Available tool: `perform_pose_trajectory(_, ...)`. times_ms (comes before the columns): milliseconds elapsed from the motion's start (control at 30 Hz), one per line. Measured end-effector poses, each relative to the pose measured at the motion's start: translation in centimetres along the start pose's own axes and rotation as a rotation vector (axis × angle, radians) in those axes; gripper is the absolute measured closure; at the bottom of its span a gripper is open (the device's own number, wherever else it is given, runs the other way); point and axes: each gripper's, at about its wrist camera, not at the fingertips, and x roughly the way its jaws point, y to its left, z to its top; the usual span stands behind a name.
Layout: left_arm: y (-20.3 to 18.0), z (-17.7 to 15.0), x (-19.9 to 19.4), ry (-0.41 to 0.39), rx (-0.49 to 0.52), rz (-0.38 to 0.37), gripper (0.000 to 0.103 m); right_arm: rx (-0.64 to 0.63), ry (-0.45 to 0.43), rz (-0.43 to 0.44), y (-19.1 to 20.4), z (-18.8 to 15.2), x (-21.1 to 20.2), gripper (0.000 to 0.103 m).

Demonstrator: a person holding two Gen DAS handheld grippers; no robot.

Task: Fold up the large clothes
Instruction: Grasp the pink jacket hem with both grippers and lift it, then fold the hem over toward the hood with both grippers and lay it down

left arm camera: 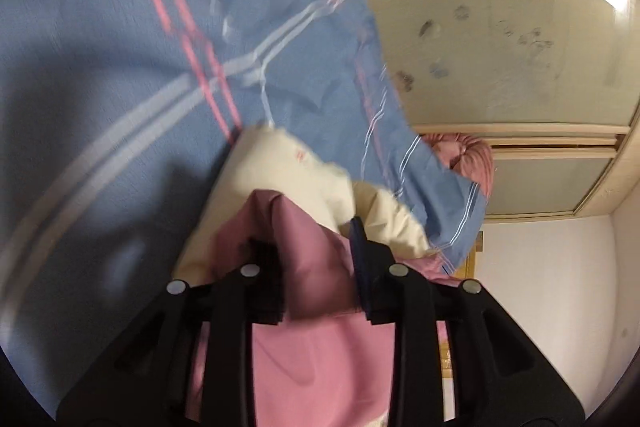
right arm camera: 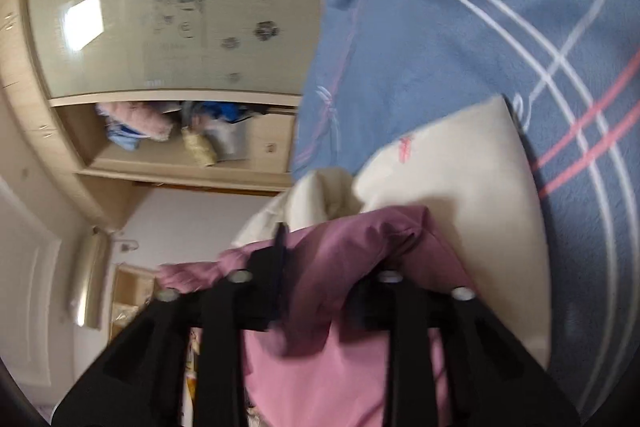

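A large pink garment (left arm camera: 312,347) with a cream part (left arm camera: 280,167) that bears a small red mark lies on a blue plaid bedsheet (left arm camera: 120,47). My left gripper (left arm camera: 314,267) stands over its near edge, jaws apart, with a loose fold of pink cloth between the fingers. In the right wrist view the same pink garment (right arm camera: 340,367) and cream part (right arm camera: 460,195) rest on the sheet (right arm camera: 440,27). My right gripper (right arm camera: 328,283) is open wider, and pink cloth bunches between its fingers and covers the right one. Both views are blurred and tilted.
A wardrobe with frosted sliding doors (left arm camera: 500,47) stands beside the bed, also in the right wrist view as the wardrobe (right arm camera: 160,27). Its open shelf (right arm camera: 192,135) holds piled clothes. A pink bundle (left arm camera: 468,155) sits past the sheet's edge. A white wall (left arm camera: 540,287) lies beyond.
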Motion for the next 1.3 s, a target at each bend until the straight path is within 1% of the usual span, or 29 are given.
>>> perform_pose_trajectory(33, -0.9, -0.2, -1.5, -0.028, 0.031, 0.000, 0.063, -0.011, -0.038, 0.007, 0.6, 0.1, -1.3, 0.040)
perform_pose_trajectory(67, -1.8, -0.3, -3.4, -0.078, 0.063, 0.000, 0.056, -0.025, -0.108, -0.022, 1.4, 0.1, -2.8, 0.014)
perform_pose_trajectory(100, -2.8, -0.5, -5.3, -0.162, 0.088, 0.041, 0.030, -0.051, -0.236, -0.099, 2.2, 0.1, -5.0, 0.003)
perform_pose_trajectory(133, -3.8, -1.1, -8.2, -0.309, 0.121, 0.143, 0.011, -0.101, -0.325, -0.142, 3.3, -0.1, -7.0, 0.003)
perform_pose_trajectory(167, -4.9, -1.9, -10.2, -0.402, 0.152, 0.205, 0.011, -0.142, -0.343, -0.156, 4.2, -0.4, -7.8, 0.003)
perform_pose_trajectory(200, -6.0, -2.9, -12.0, -0.456, 0.204, 0.232, 0.012, -0.201, -0.334, -0.169, 5.7, -1.3, -8.4, 0.003)
perform_pose_trajectory(267, -8.7, -5.8, -13.8, -0.481, 0.341, 0.214, 0.018, -0.401, -0.289, -0.253, 9.5, -4.0, -7.6, 0.008)
perform_pose_trajectory(333, -11.9, -9.9, -13.4, -0.482, 0.500, 0.260, 0.027, -0.671, -0.253, -0.391, 14.2, -8.6, -5.1, 0.021)
perform_pose_trajectory(367, -13.1, -11.8, -12.6, -0.470, 0.568, 0.268, 0.028, -0.757, -0.226, -0.412, 15.6, -10.4, -3.7, 0.030)
perform_pose_trajectory(400, -14.5, -14.2, -11.1, -0.438, 0.643, 0.271, 0.030, -0.834, -0.188, -0.416, 17.1, -12.5, -2.0, 0.040)
perform_pose_trajectory(467, -16.8, -19.2, -7.5, -0.347, 0.783, 0.284, 0.034, -0.981, -0.083, -0.419, 19.4, -17.1, 2.4, 0.046)
perform_pose_trajectory(533, -17.9, -23.7, -3.1, -0.233, 0.909, 0.305, 0.043, -1.124, 0.021, -0.457, 20.6, -21.5, 7.0, 0.053)
perform_pose_trajectory(633, -17.8, -27.5, 2.2, -0.130, 1.026, 0.372, 0.050, -1.234, 0.157, -0.532, 19.8, -25.3, 12.8, 0.059)
perform_pose_trajectory(667, -17.6, -27.7, 4.0, -0.117, 1.039, 0.411, 0.061, -1.235, 0.180, -0.562, 19.3, -25.5, 14.1, 0.072)
perform_pose_trajectory(700, -17.1, -27.2, 5.3, -0.122, 1.026, 0.450, 0.072, -1.231, 0.193, -0.613, 18.6, -25.1, 15.7, 0.078)
perform_pose_trajectory(767, -16.6, -24.8, 7.6, -0.109, 0.980, 0.515, 0.069, -1.212, 0.184, -0.660, 17.5, -23.4, 17.8, 0.078)
perform_pose_trajectory(800, -16.4, -23.4, 8.4, -0.107, 0.967, 0.548, 0.062, -1.184, 0.183, -0.667, 16.9, -22.1, 18.9, 0.078)
perform_pose_trajectory(833, -16.2, -21.9, 9.5, -0.120, 0.977, 0.613, 0.050, -1.159, 0.182, -0.674, 16.5, -21.2, 19.6, 0.078)
perform_pose_trajectory(900, -15.6, -20.1, 10.8, -0.165, 0.997, 0.729, 0.043, -1.124, 0.159, -0.696, 15.6, -18.8, 21.4, 0.079)
perform_pose_trajectory(933, -14.9, -18.5, 11.6, -0.185, 0.984, 0.807, 0.043, -1.113, 0.139, -0.714, 15.5, -17.8, 22.2, 0.081)
perform_pose_trajectory(967, -14.5, -17.1, 12.1, -0.190, 0.958, 0.844, 0.042, -1.104, 0.124, -0.724, 15.6, -17.0, 22.4, 0.083)
perform_pose_trajectory(1033, -12.7, -13.9, 12.1, -0.188, 0.873, 0.876, 0.042, -1.036, 0.090, -0.735, 15.5, -14.3, 22.8, 0.092)
perform_pose_trajectory(1067, -12.1, -13.1, 11.9, -0.193, 0.842, 0.892, 0.042, -1.007, 0.077, -0.743, 15.0, -12.9, 23.0, 0.100)
perform_pose_trajectory(1133, -10.8, -11.9, 11.2, -0.198, 0.816, 0.886, 0.042, -0.963, 0.042, -0.785, 14.1, -9.9, 22.4, 0.103)
perform_pose_trajectory(1167, -10.4, -11.4, 11.2, -0.190, 0.815, 0.878, 0.042, -0.952, 0.010, -0.847, 13.3, -8.9, 22.1, 0.103)
perform_pose_trajectory(1200, -9.9, -11.3, 11.0, -0.187, 0.820, 0.881, 0.042, -0.957, -0.047, -0.976, 12.5, -8.1, 21.0, 0.086)
perform_pose_trajectory(1233, -9.7, -11.5, 10.7, -0.192, 0.827, 0.878, 0.042, -0.988, -0.148, -1.211, 10.9, -6.9, 20.1, 0.058)
perform_pose_trajectory(1267, -9.6, -11.7, 10.3, -0.201, 0.831, 0.864, 0.042, -0.995, -0.176, -1.251, 10.1, -6.1, 19.3, 0.023)
perform_pose_trajectory(1300, -9.3, -11.7, 10.0, -0.203, 0.827, 0.850, 0.042, -0.945, -0.138, -1.186, 8.7, -4.9, 17.5, 0.020)
